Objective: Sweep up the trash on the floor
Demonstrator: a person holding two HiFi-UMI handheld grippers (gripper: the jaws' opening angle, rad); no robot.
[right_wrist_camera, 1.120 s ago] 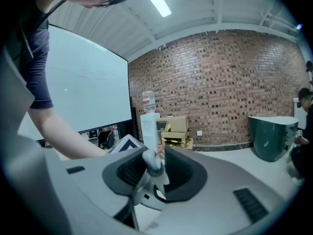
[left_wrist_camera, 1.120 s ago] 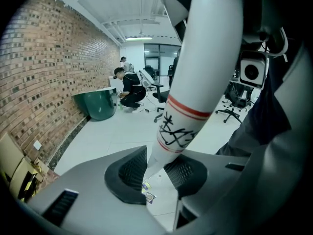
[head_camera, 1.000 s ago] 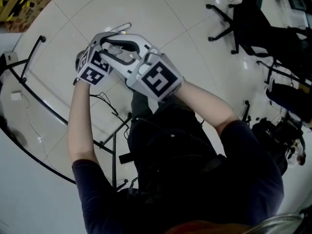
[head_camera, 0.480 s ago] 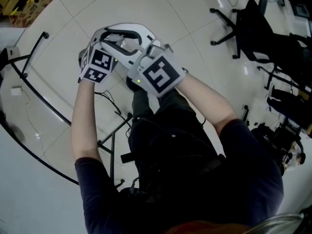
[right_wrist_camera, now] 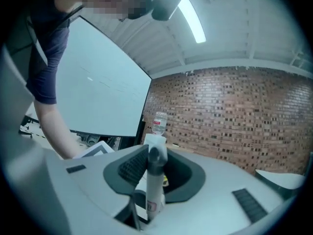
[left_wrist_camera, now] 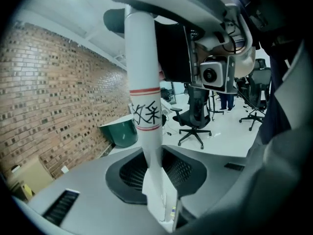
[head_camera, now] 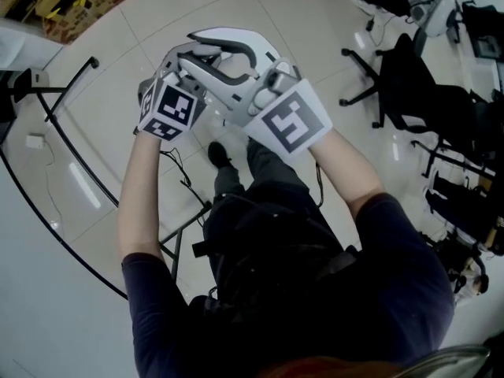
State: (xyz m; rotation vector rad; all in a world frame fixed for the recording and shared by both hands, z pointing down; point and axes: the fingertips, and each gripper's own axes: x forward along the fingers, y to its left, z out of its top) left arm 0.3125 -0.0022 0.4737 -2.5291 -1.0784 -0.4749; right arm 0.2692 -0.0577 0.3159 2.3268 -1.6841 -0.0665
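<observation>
**Bring both handles down before any sweeping**

My left gripper has its jaws closed on a white round pole with a red ring and black hand-written marks. I judge this is the broom handle. The pole goes straight up through the jaws and sits in the middle of the dark ribbed pads. My right gripper has its jaws closed on a thinner pale grey handle with a dark rounded cap, probably the dustpan handle. This one also sits between the pads, a little to the left side.

In the head view both grippers are high in front of my chest and very close together, almost touching. The glossy white tiled floor is far below them. I see no trash on the part of the floor that this view shows, so I cannot tell where it lies. In the right gripper view a clear plastic bottle with a red label shows beyond the jaws, but I cannot tell what it stands on.

To do this step well, I think I must first move my two hands apart, so that the handles do not knock each other. Then I lower them with a firm grip, because a smooth round pole can turn or slide in the pads. Near my dark shoe there is a thin black cable and a black metal tube frame, and the tool heads could catch on them.
</observation>
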